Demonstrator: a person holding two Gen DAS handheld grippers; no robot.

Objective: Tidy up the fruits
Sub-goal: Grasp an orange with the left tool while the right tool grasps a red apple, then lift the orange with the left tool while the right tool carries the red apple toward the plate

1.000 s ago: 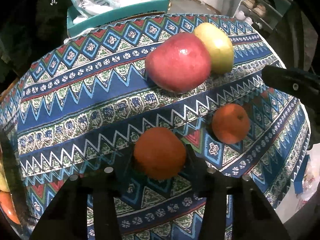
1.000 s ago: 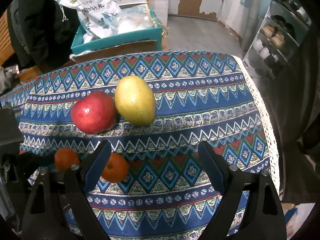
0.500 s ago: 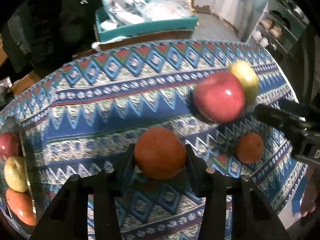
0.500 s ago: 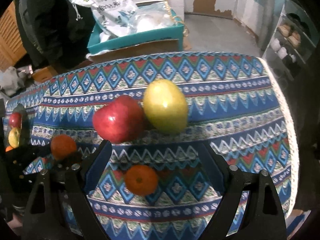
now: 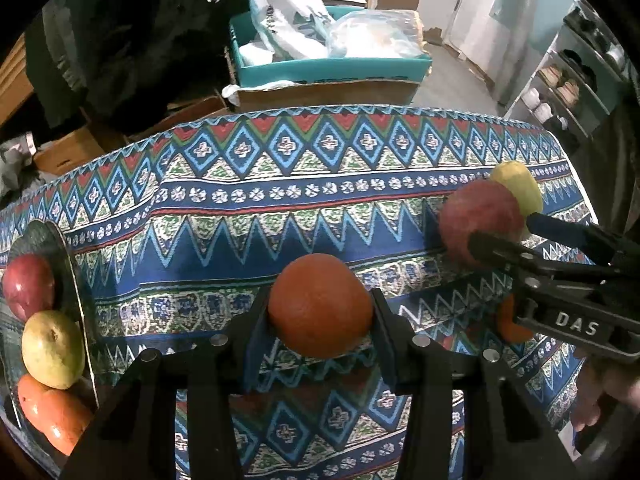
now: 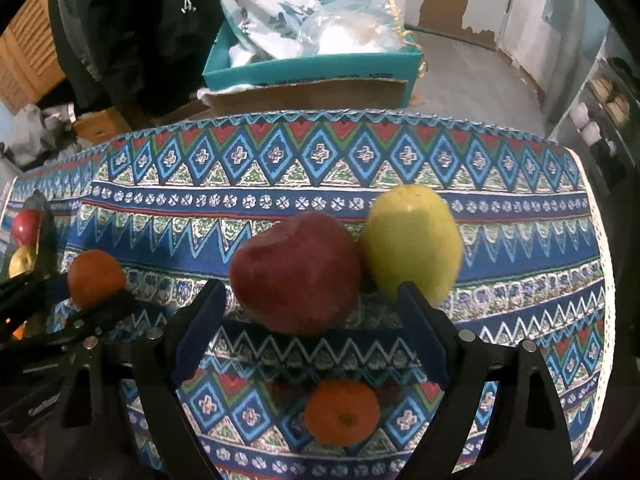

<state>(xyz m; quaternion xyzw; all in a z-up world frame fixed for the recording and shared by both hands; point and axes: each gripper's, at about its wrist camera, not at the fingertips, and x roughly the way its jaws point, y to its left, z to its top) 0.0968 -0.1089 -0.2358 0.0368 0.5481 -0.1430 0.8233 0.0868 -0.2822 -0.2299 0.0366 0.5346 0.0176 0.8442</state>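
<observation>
My left gripper (image 5: 320, 316) is shut on an orange (image 5: 320, 306) and holds it above the patterned tablecloth; it shows in the right wrist view too (image 6: 96, 278). My right gripper (image 6: 308, 312) is open, its jaws either side of a red apple (image 6: 296, 272) that lies on the cloth touching a yellow-green pear (image 6: 412, 244). A second orange (image 6: 342, 412) lies on the cloth below the right gripper. At the left, a glass plate (image 5: 60, 244) holds a red apple (image 5: 28, 286), a yellow pear (image 5: 52, 348) and an orange fruit (image 5: 52, 416).
The tablecloth (image 5: 300, 200) covers a round table; its far edge and right edge drop off. Behind stands a teal box (image 6: 316, 68) with bags on a cardboard carton. A shelf (image 5: 568, 80) with jars is at the far right.
My left gripper carried the orange leftward and up, bringing the plate of fruit into view. My right gripper moved forward until its jaws flank the red apple.
</observation>
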